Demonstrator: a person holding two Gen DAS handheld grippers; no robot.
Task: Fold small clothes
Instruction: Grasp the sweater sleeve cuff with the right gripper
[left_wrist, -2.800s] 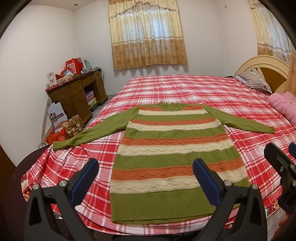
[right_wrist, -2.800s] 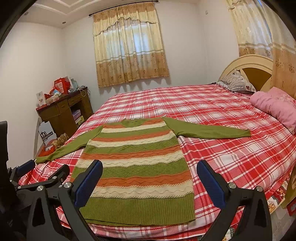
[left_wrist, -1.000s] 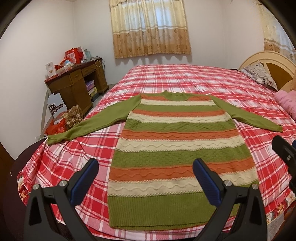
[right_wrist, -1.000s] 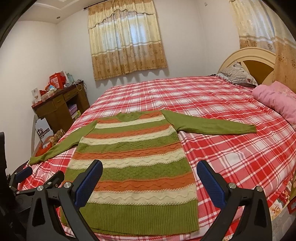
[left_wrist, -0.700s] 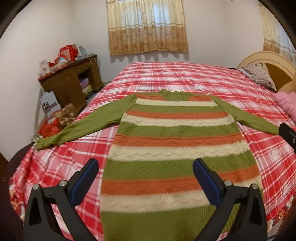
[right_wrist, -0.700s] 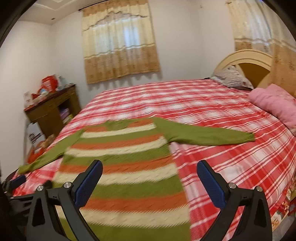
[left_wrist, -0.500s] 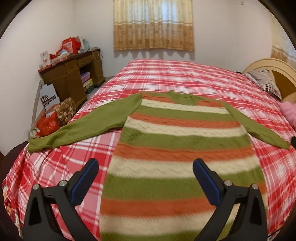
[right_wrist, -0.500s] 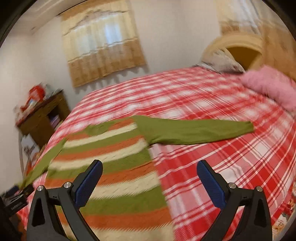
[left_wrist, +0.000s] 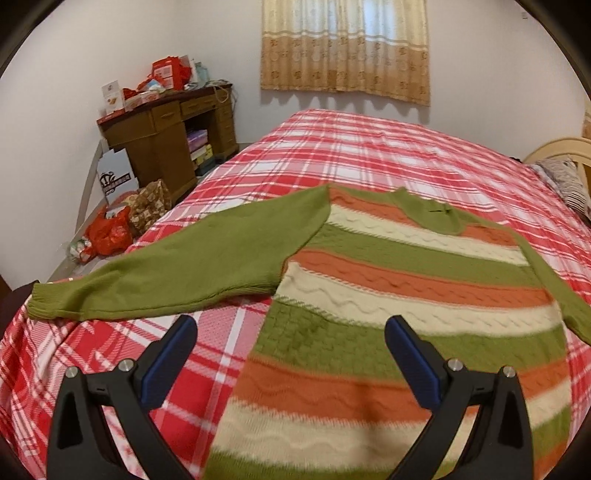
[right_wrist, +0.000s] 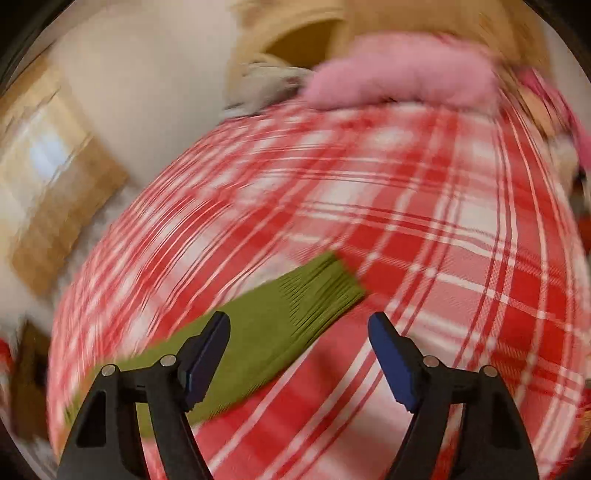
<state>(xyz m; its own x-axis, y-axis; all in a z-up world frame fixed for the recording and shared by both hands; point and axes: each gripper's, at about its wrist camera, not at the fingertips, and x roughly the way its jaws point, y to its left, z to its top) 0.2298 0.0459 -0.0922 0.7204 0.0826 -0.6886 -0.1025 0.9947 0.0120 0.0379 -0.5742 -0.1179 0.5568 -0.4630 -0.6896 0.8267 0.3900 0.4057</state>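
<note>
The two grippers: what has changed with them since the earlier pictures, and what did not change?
Both moved forward and apart. The left gripper went toward the sweater's left sleeve; the right gripper swung right, and its view, now blurred, looks at the right sleeve's cuff. Both are open as before and hold nothing. The sweater lies flat and unfolded on the bed.
</note>
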